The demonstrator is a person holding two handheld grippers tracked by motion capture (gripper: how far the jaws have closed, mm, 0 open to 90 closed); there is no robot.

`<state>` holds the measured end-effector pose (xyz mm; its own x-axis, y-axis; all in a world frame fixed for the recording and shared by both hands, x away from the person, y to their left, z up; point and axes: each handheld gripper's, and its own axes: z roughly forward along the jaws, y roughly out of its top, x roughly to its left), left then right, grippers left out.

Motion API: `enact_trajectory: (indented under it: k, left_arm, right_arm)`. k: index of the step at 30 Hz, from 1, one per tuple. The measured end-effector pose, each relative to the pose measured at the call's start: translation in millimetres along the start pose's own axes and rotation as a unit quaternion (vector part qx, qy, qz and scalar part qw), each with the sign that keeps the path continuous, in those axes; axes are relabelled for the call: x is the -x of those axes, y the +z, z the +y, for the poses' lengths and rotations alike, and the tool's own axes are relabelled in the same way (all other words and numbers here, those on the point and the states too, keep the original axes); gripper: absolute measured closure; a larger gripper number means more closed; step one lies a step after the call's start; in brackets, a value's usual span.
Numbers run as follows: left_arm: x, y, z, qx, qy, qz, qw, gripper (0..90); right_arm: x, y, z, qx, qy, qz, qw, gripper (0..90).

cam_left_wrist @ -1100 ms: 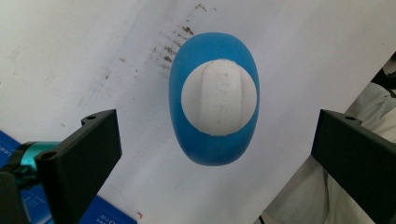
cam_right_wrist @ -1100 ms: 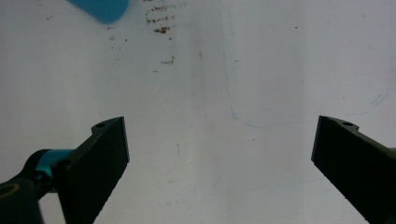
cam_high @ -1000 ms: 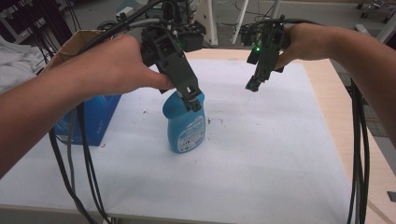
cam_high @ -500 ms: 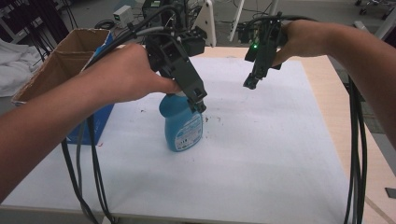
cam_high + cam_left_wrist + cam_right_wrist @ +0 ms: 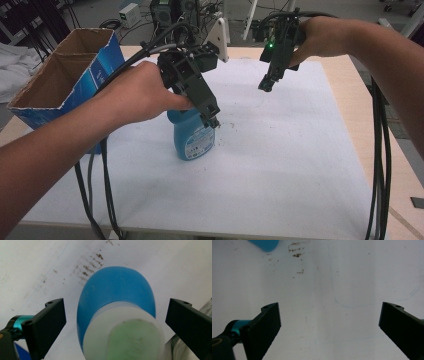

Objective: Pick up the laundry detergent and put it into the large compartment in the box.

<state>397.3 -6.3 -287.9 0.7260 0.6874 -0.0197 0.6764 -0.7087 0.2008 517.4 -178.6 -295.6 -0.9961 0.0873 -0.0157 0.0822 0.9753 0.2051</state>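
The blue bottle (image 5: 193, 136) stands upright on the white table cover (image 5: 280, 165), beside the cardboard box (image 5: 65, 75). Your left gripper (image 5: 214, 119) sits above its white cap (image 5: 125, 332), jaws spread wide on either side without contact. Your right gripper (image 5: 266, 86) hovers well apart, jaws open and empty.

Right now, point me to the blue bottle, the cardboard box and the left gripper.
blue bottle (image 5: 192, 137): high view, on its labelled front.
cardboard box (image 5: 80, 90): high view, on the blue outer side wall.
left gripper (image 5: 115, 315): left gripper view, midway between its open jaws, over the bottle's top.
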Motion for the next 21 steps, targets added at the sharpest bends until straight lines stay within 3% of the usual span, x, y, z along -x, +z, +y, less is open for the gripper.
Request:
enact_trajectory:
  k: [6,8,21]
  left_arm:
    - [-1.9,3.1,0.2,-0.001,-0.003,0.006,1.0000,3.0]
    - [-2.7,2.9,0.3,0.002,-0.002,0.002,1.0000,9.2]
    - [-3.2,2.7,-0.2,0.005,-0.004,0.004,1.0000,16.2]
  right_arm:
    - [-0.1,0.2,0.7,0.001,0.001,0.000,1.0000,3.2]
    - [0.0,0.3,0.7,0.000,0.001,0.001,1.0000,3.1]
    - [0.9,0.1,-0.5,0.002,0.002,-0.001,1.0000,3.2]
